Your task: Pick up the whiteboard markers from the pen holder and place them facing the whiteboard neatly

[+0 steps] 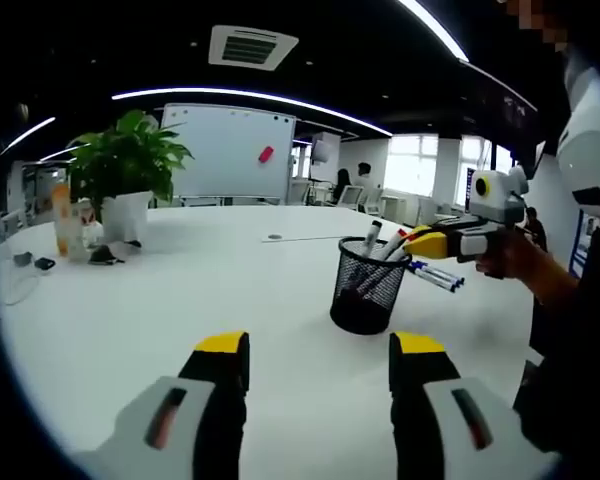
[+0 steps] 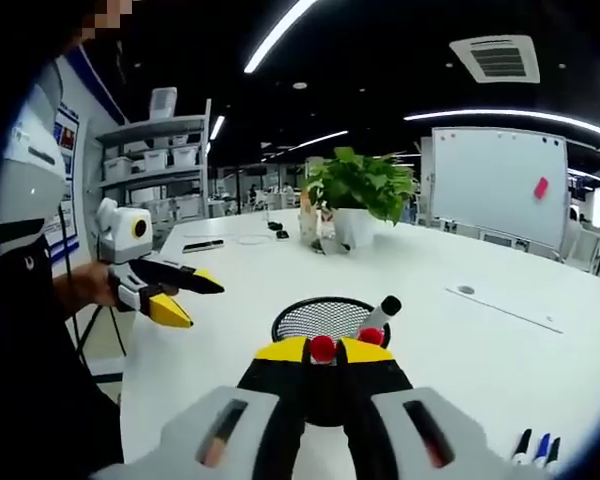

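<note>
**Red-capped marker pinched above the holder**

The right gripper has its jaws pressed onto a red-capped marker just over the mesh pen holder; a black-capped marker leans inside it; the step in hand looks like lifting one out. The left gripper hangs with jaws spread, holding nothing, well short of the holder. Several markers already lie side by side on the white table; the next move probably calls for a clean vertical lift, then laying this one beside them, pointing toward the whiteboard.
</note>
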